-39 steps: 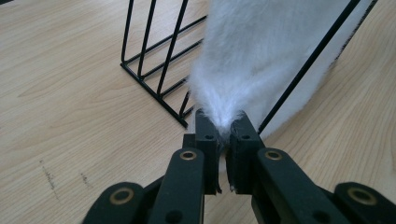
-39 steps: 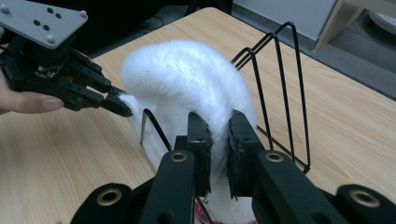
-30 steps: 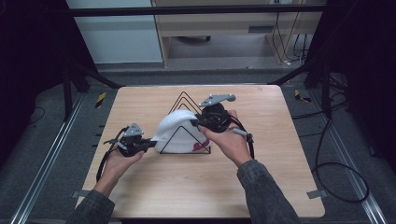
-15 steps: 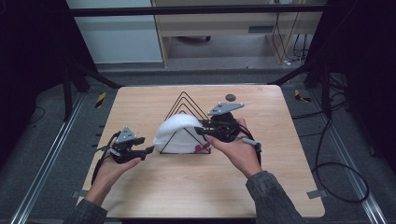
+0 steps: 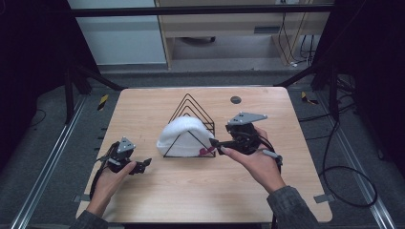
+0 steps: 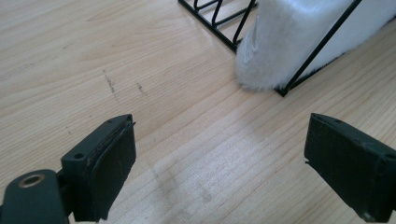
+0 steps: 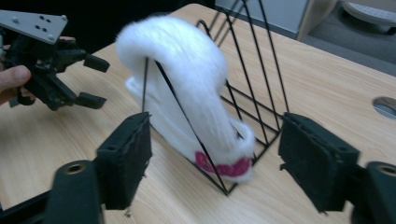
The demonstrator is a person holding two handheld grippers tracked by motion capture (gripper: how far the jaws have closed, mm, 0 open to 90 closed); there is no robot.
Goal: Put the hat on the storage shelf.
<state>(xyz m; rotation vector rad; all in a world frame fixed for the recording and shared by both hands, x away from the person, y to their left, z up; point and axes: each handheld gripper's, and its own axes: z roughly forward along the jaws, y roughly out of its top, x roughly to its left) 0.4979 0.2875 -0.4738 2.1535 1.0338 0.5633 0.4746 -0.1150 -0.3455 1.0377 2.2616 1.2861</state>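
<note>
Beside the rack [image 5: 191,125], both tools level, agape

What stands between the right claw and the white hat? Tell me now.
Only the black wire rack: the white fluffy hat sits inside it, and the rack's front triangle crosses the hat's face. The right claw is open in front of it; bare tabletop lies between.

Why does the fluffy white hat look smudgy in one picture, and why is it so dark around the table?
In the right gripper view the white hat is softly blurred, as is the wire rack; the left gripper view shows the wood grain of the table sharply, with pale glare between the fingers; the high view is dim, dark at its sides, the hat brightest.
</note>
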